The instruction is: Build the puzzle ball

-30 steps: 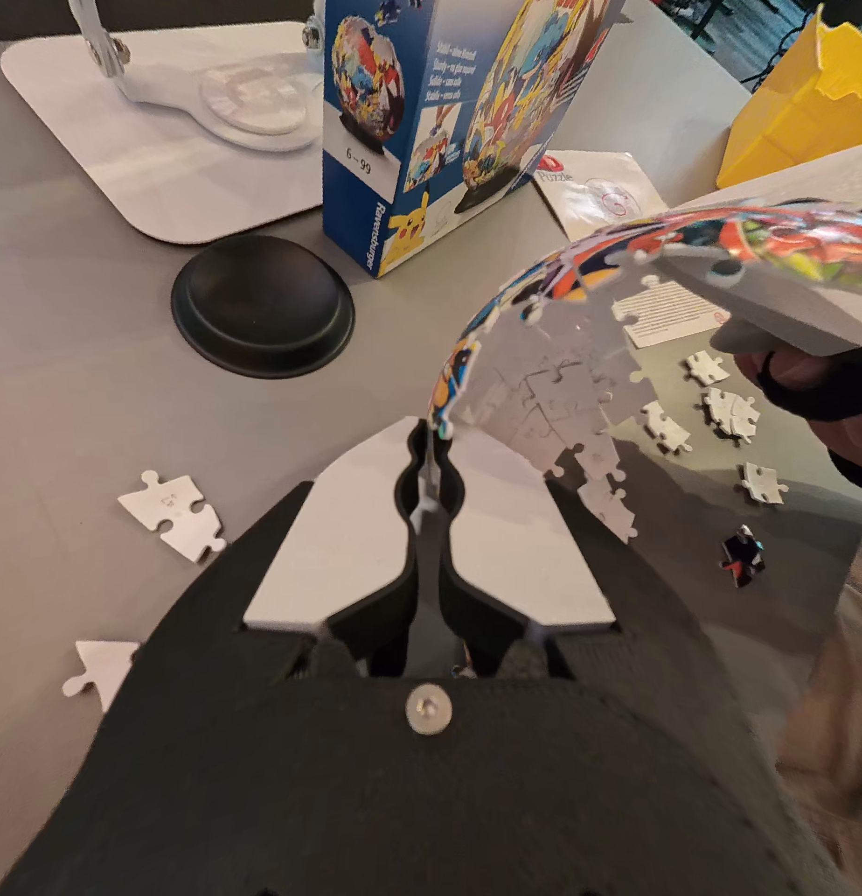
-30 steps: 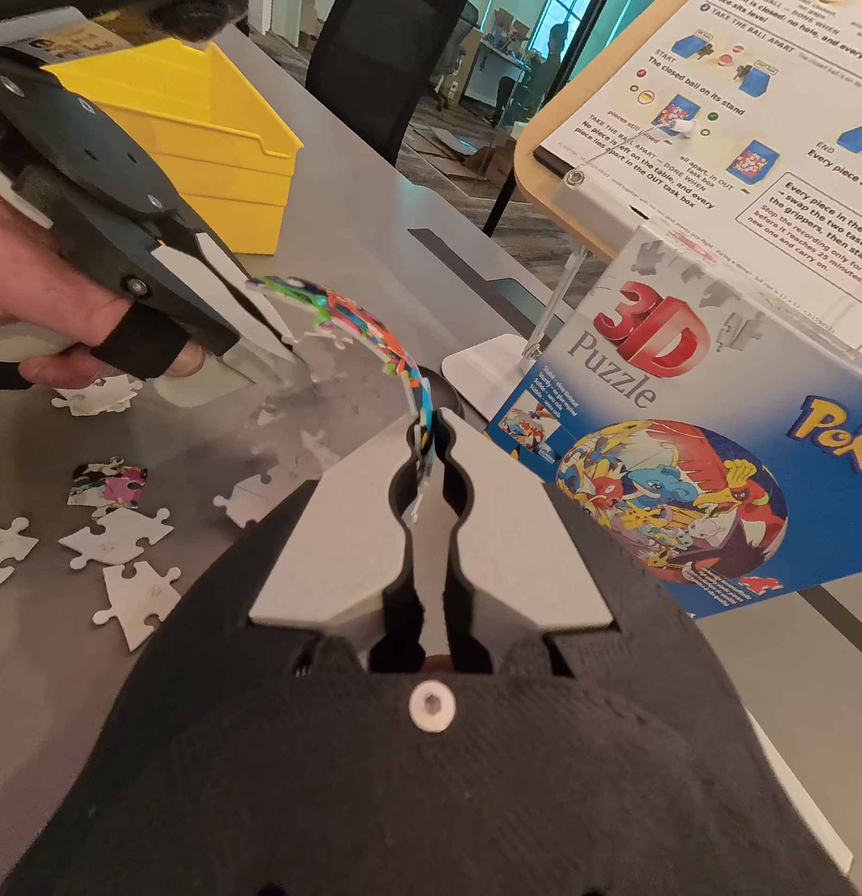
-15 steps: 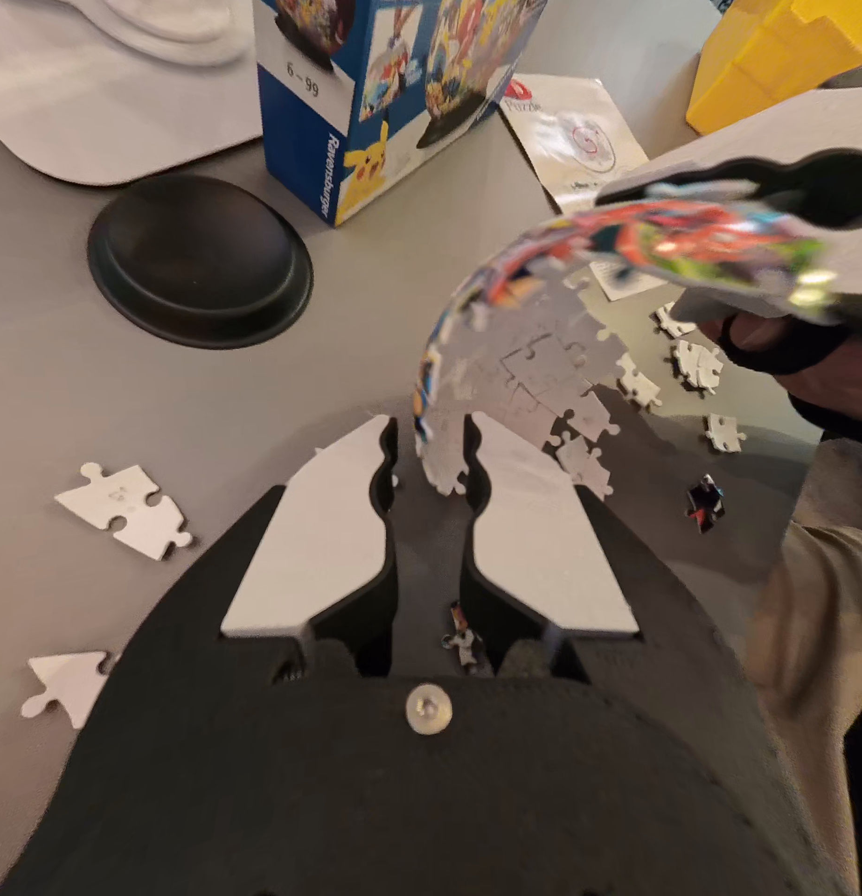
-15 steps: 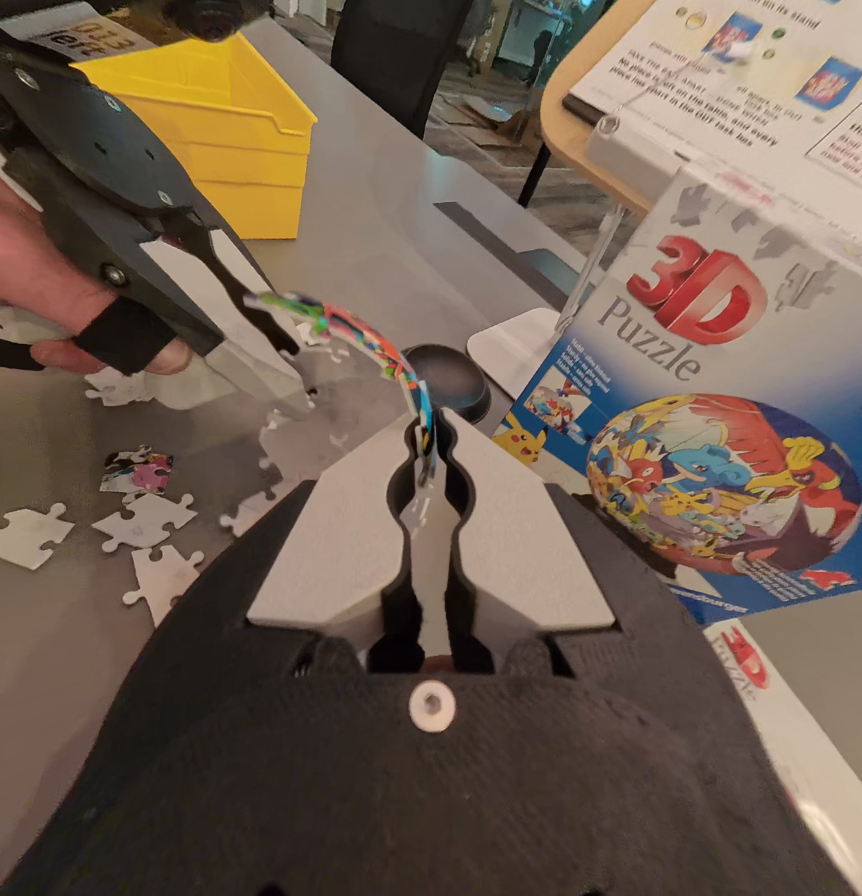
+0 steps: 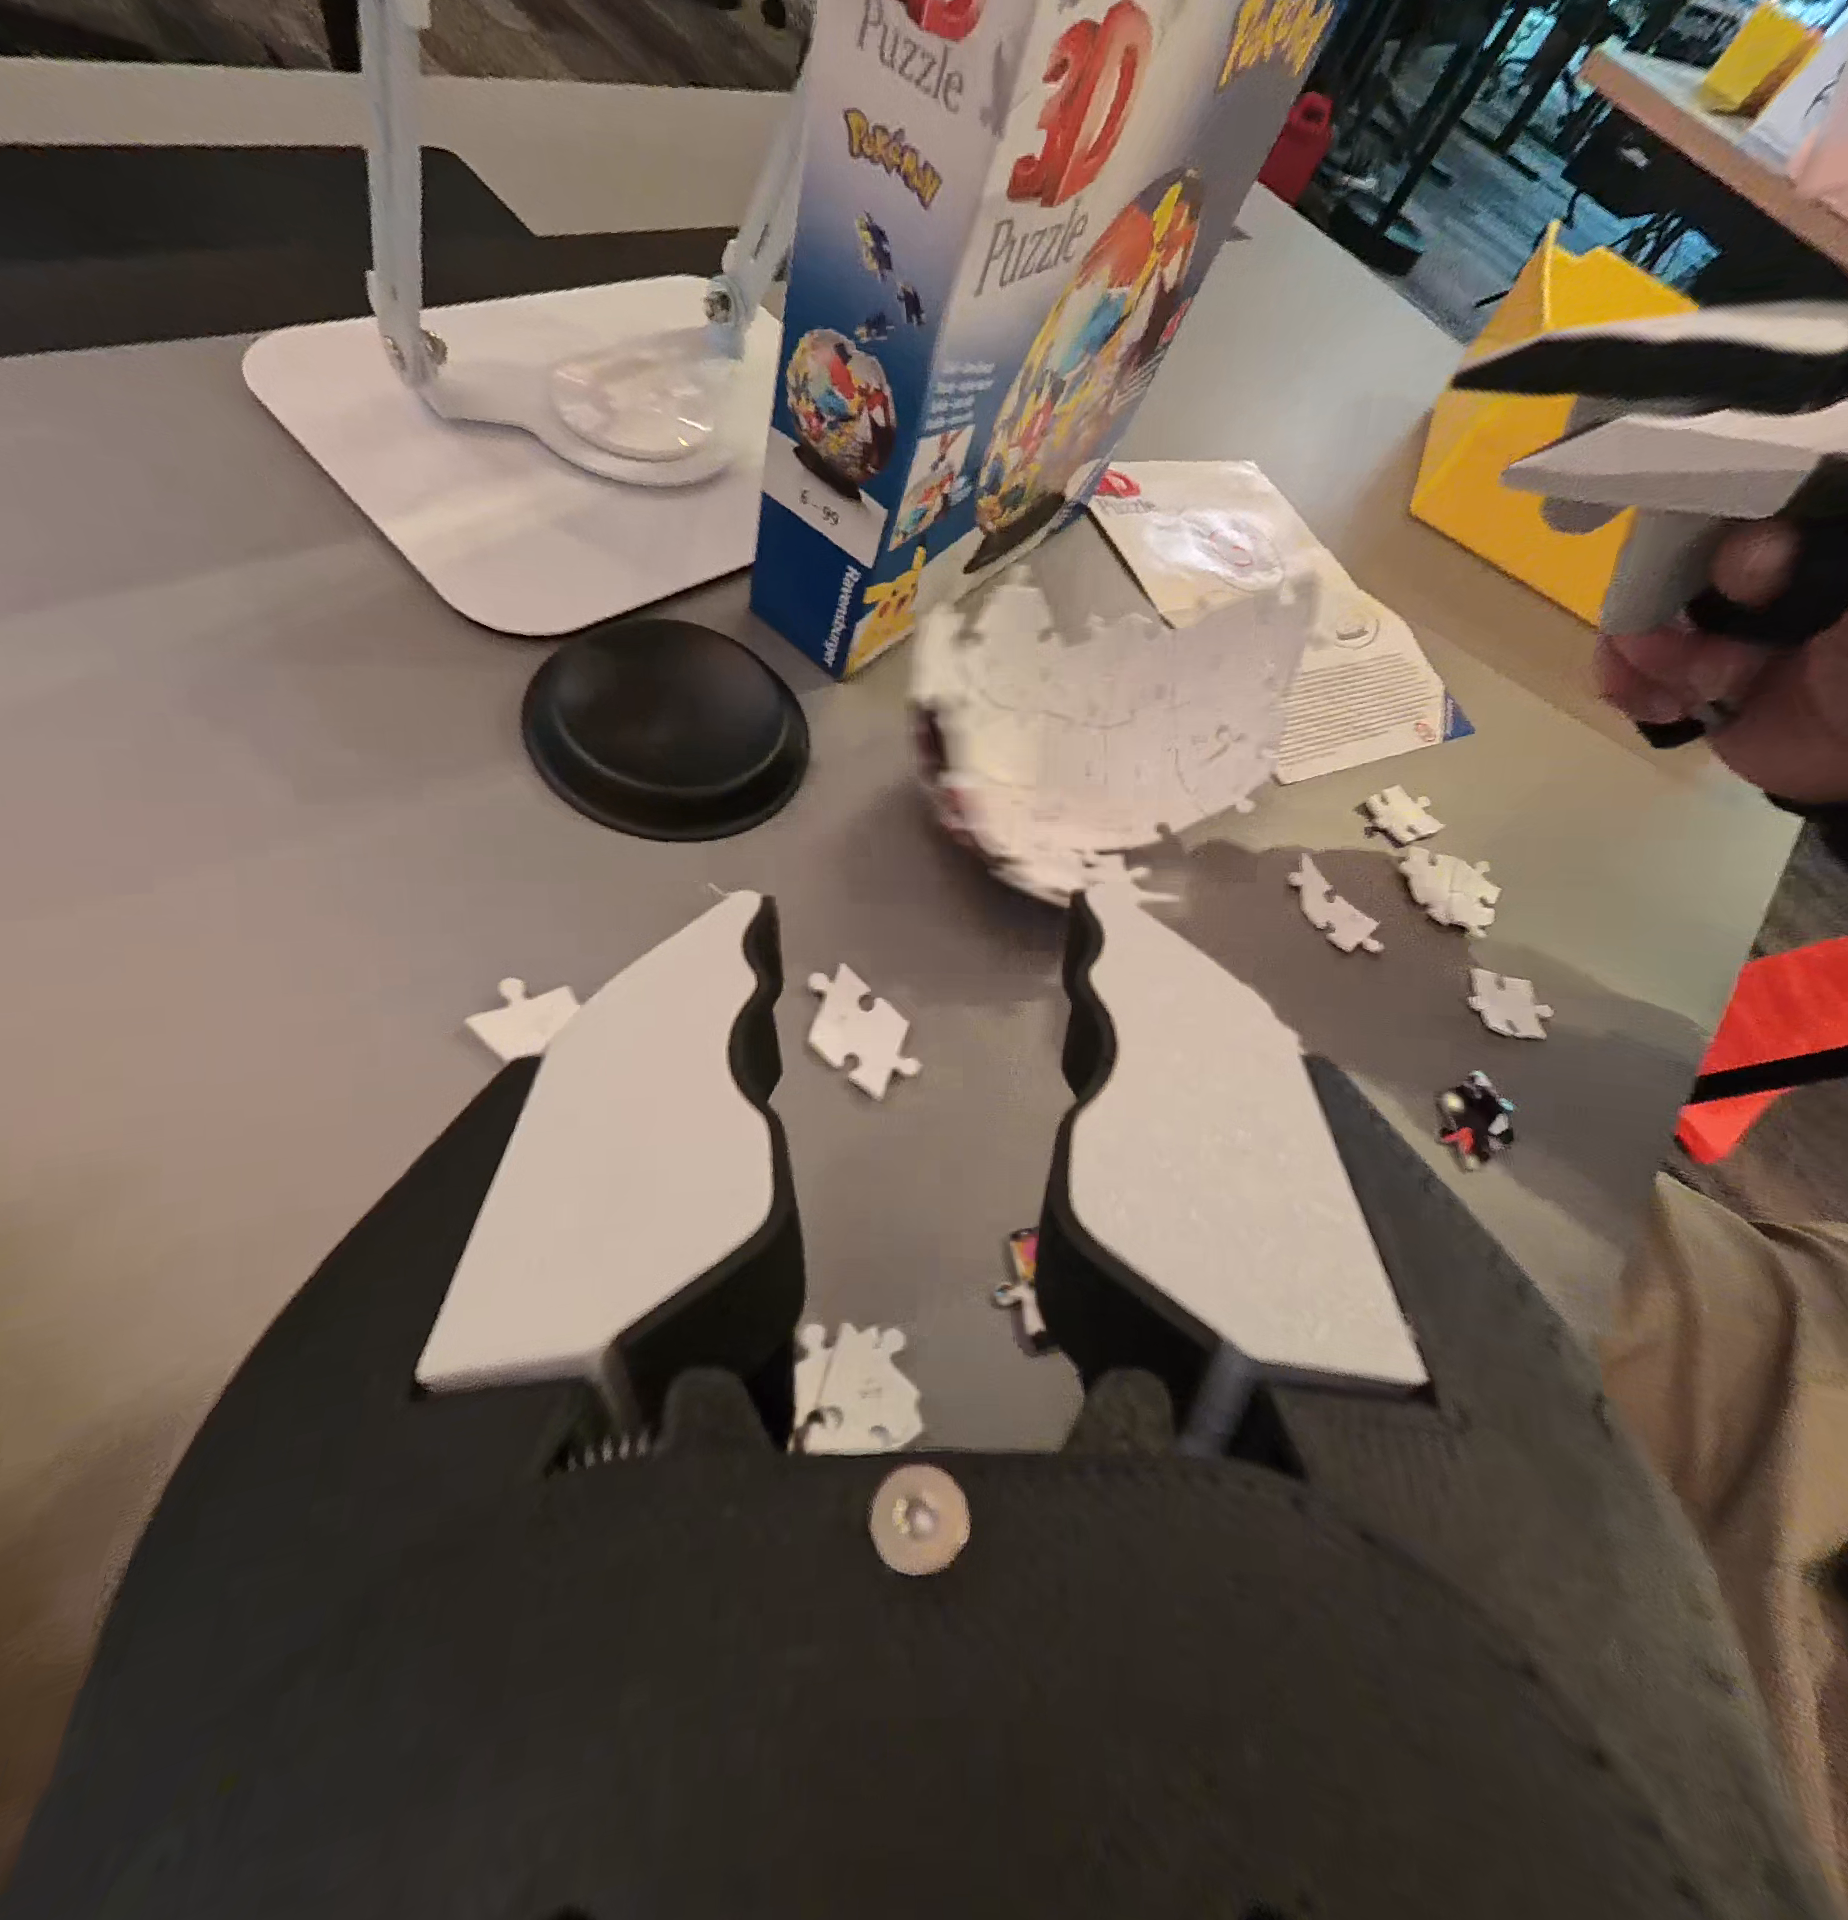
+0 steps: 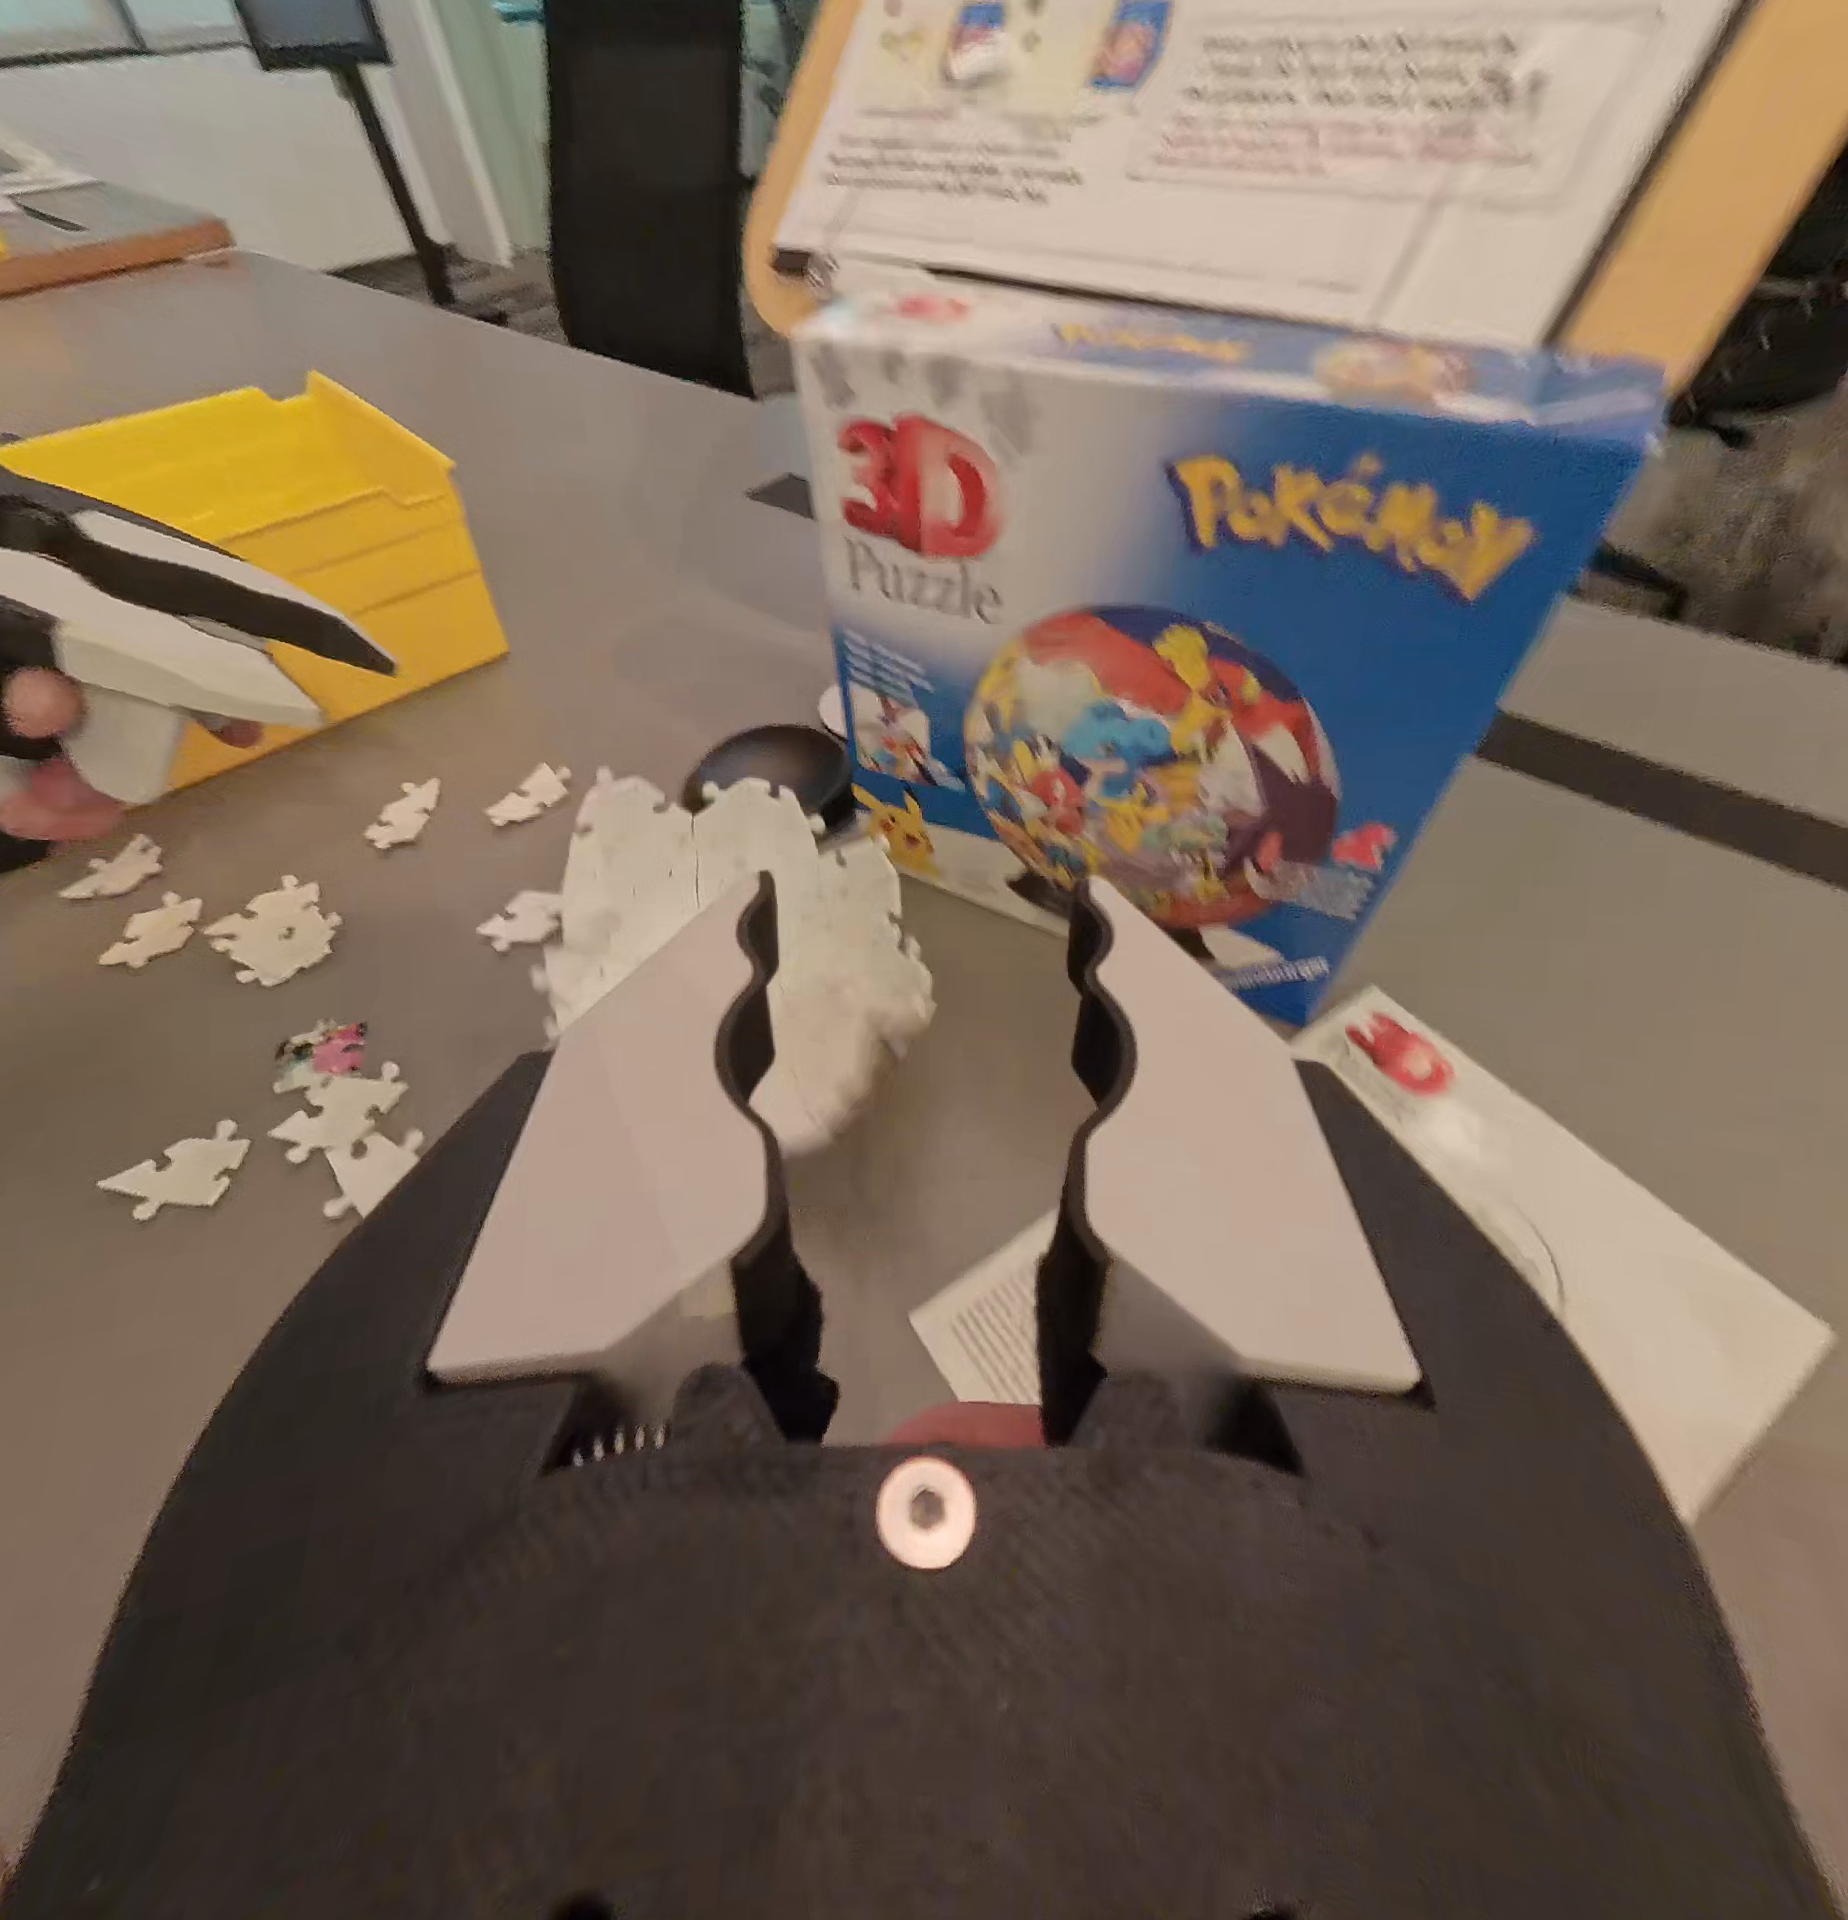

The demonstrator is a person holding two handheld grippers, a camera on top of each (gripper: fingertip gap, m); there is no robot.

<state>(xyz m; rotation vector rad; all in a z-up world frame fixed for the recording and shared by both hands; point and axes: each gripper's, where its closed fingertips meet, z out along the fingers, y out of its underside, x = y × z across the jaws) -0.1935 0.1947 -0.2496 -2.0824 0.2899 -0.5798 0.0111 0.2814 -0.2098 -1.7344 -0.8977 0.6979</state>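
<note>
Seen from the left wrist view, a white stand base (image 5: 504, 488) is sitting at the far left of the grey table (image 5: 172, 831), with the black ball stand (image 5: 665, 727) just in front of it. The left gripper (image 5: 915, 914) is hovering with its jaws spread wide and gripping nothing, a loose puzzle piece (image 5: 860, 1029) lying between its fingers. The partly built puzzle ball (image 5: 1096, 738), white inside facing up, is lying blurred on the table just beyond the gripper, before the blue puzzle box (image 5: 961, 416) and beside a leaflet (image 5: 1346, 665). Further right, scattered pieces (image 5: 1445, 883) are lying near a yellow bin (image 5: 1512, 457). The right gripper (image 6: 920, 899) is likewise gaping wide and empty, the shell just beyond its left finger.
</note>
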